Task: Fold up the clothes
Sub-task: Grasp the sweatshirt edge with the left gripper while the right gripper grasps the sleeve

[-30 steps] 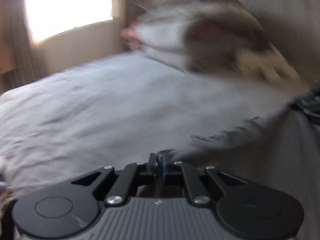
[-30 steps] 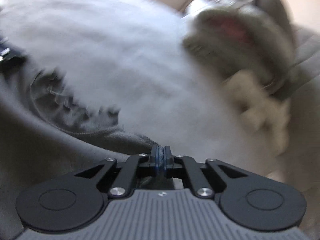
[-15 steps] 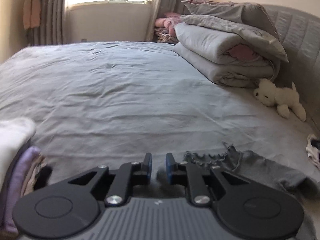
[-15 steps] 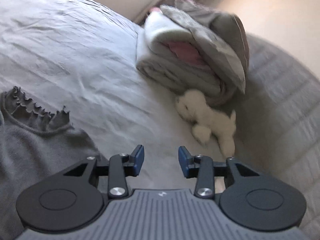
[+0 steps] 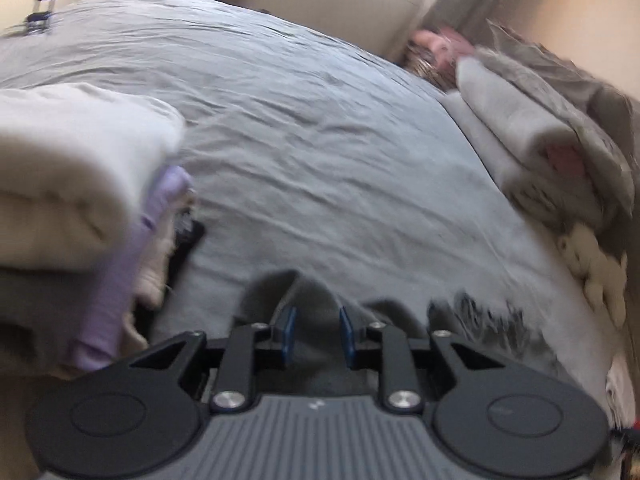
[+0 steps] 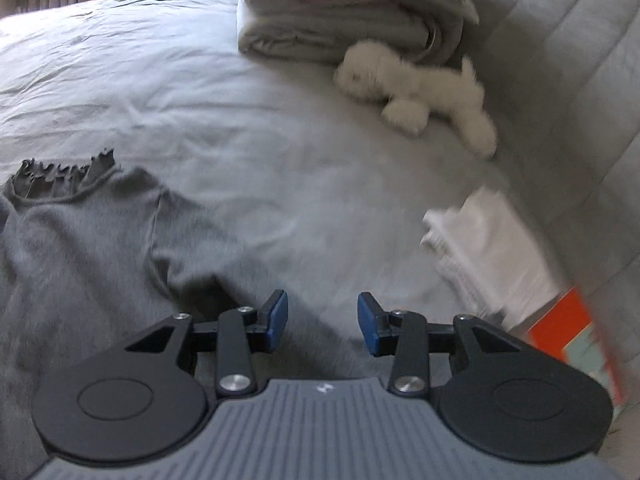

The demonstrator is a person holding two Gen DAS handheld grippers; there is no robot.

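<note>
A dark grey top (image 6: 92,236) with a ruffled neckline (image 6: 60,172) lies spread on the grey bed sheet (image 6: 200,92). My right gripper (image 6: 322,322) is open and empty, low over the top's right sleeve. In the left wrist view my left gripper (image 5: 316,334) is open, with a raised fold of the grey top (image 5: 308,292) between and just ahead of its fingers; the ruffled neckline (image 5: 488,320) lies to its right. Nothing is gripped.
A stack of folded clothes (image 5: 72,200) sits close on the left. A folded duvet pile (image 6: 340,12) and a white plush toy (image 6: 420,88) lie by the padded headboard (image 6: 568,60). Folded white cloth (image 6: 488,248) and an orange box (image 6: 572,340) are at the right.
Both grippers have let go of the grey top and opened. The top now lies flat on the bed. The left gripper swung left toward the folded stack; the right one dropped low over the sleeve.
</note>
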